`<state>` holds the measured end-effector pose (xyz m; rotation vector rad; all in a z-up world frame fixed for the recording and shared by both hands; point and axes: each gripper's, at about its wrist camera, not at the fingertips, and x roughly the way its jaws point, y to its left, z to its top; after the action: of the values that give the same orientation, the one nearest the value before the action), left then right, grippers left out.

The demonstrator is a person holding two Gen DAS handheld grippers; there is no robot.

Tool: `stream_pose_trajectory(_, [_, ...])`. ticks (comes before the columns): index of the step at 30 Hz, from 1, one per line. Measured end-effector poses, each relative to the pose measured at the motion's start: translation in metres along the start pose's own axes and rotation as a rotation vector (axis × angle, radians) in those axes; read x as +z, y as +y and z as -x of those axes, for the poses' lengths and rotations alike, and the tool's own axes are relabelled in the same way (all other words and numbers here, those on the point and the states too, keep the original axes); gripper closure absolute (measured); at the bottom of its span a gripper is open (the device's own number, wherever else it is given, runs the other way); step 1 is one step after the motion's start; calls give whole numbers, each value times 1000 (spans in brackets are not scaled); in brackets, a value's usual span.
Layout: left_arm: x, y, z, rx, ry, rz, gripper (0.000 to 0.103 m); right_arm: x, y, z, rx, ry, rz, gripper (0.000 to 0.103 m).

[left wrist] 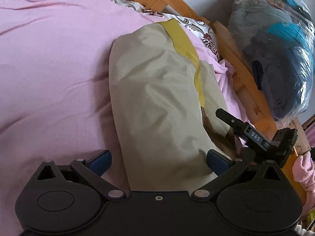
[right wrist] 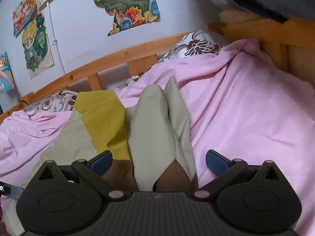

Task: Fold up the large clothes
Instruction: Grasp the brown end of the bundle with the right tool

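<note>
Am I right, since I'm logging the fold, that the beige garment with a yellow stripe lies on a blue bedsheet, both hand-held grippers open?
Not quite: the bedsheet is pink, not blue, as the left wrist view shows. The rest holds: the beige garment with its yellow stripe lies on it, and the left hand-held gripper and right hand-held gripper are both open.

Pink sheet [left wrist: 49, 59] on wooden bed frame [right wrist: 122, 54]; drawings [right wrist: 126, 4] on wall.
</note>
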<state>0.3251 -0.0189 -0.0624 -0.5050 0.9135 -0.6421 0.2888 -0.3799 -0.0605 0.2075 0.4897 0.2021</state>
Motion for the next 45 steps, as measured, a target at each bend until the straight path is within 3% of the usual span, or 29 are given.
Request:
stream_pose_trajectory(4, [0,-1,-3,1,-1,-1,1,-2,6,-1,6,-7,29,9])
stream_pose_trajectory(7, [-2,-1,-3,5,-3,1,1,-4,9,1,-16,-14,36,25])
stream_pose_trajectory(9, [-2,-2,-3,10,-5,-1,1,-4,8,3,-40,-25,28,41])
stream_pose_trajectory(11, [-3,-3,-3,14,-6,-5,1,-5,7,6,-57,-36,24,46])
stream_pose_trajectory(16, [-3,-3,-3,19,-7,-3,1,-1,16,3,-95,-44,104,41])
stream_pose_trajectory(20, [-2,-5,-4,26,1,-8,1,10,11,-5,-57,-49,110,20])
stream_pose_trajectory(22, [-1,-6,-4,33,6,-15,1,13,3,-13,-31,-23,62,22])
stream_pose_trajectory(24, [0,-7,-5,37,13,-23,1,9,0,-15,-7,-36,28,45])
stream_pose_trajectory(27, [1,-6,-8,32,18,-21,0,3,13,-15,-14,-28,92,53])
stream_pose_trajectory(31, [1,-7,-14,26,18,-13,1,-1,20,-13,-20,1,112,53])
stream_pose_trajectory(36, [1,-8,-15,26,25,-17,1,-4,10,-10,-33,-5,36,47])
stream_pose_trajectory(45, [2,-11,-16,36,27,-20,1,-10,6,-11,-37,-22,20,51])
